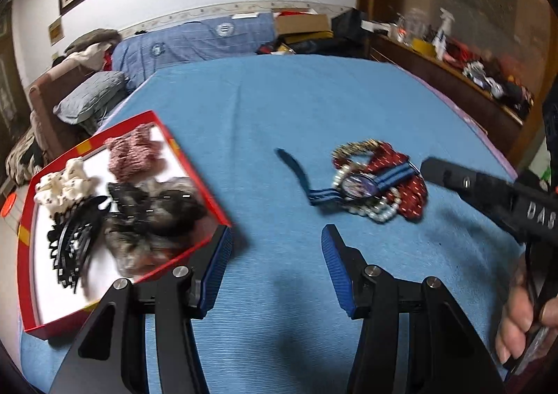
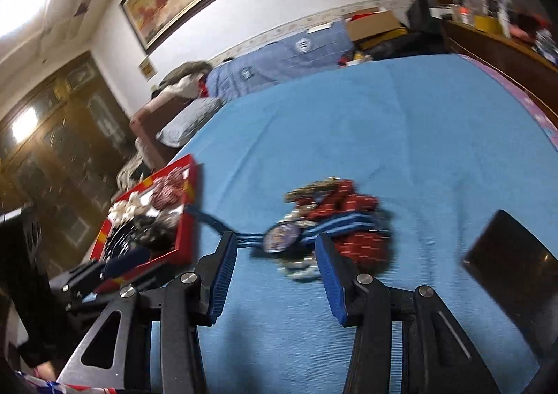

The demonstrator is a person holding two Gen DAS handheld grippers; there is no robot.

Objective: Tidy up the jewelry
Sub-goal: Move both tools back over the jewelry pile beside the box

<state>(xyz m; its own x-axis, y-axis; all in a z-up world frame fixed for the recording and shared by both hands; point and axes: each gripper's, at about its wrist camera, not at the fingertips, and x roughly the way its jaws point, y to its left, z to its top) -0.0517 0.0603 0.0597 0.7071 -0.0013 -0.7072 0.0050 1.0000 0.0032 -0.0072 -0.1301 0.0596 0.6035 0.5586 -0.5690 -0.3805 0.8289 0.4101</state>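
Note:
A pile of jewelry lies on the blue bedspread: a watch (image 1: pixel 357 184) with a blue striped strap, a pearl bracelet (image 1: pixel 380 212), a red patterned band (image 1: pixel 411 191) and a gold bracelet (image 1: pixel 355 146). The watch also shows in the right wrist view (image 2: pixel 282 237). A red box (image 1: pixel 24 219) at the left holds scrunchies and a black hair claw (image 1: pixel 75 240). My left gripper (image 1: pixel 275 240) is open and empty, near the box's right corner. My right gripper (image 2: pixel 275 247) is open, just short of the watch; it also shows in the left wrist view (image 1: pixel 488 191).
The blue bedspread (image 1: pixel 296 97) stretches wide behind the pile. A dark flat object (image 2: pixel 512 254) lies on the bed at the right. Pillows (image 1: pixel 90 97) and a folded blue quilt (image 1: pixel 195 42) sit at the head. A cluttered wooden shelf (image 1: pixel 453 73) runs along the right side.

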